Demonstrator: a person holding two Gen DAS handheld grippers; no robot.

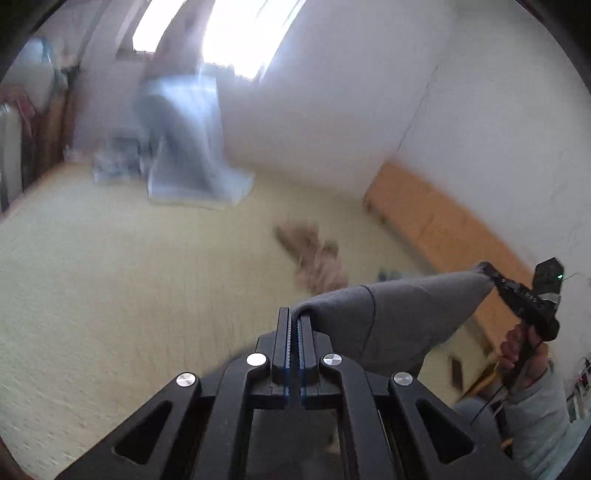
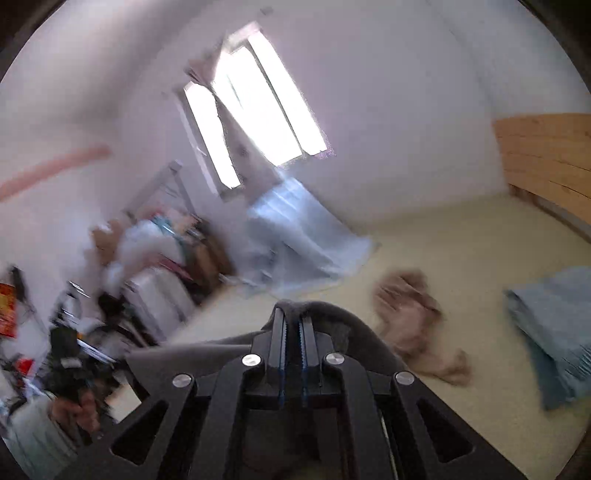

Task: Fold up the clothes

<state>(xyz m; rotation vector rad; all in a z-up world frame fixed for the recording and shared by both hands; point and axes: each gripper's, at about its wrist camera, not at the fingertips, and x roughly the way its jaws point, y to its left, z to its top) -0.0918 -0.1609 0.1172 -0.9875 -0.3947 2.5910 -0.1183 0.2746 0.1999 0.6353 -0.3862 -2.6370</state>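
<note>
Grippers L (image 1: pixel 294 317) & R (image 2: pixel 291 314) clamp grey garment (image 1: pixel 399 310) edge, taut above bed (image 1: pixel 110 277).

No readable text

A red-and-yellow sign (image 2: pixel 7 314) at the left edge was too blurred to read.

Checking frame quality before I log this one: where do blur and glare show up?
Left wrist view: window blown out, brown crumpled garment motion-smeared, left tool and grey cloth sharp. Right wrist view: window glaring, cluttered shelves smeared, right tool sharp.
</note>
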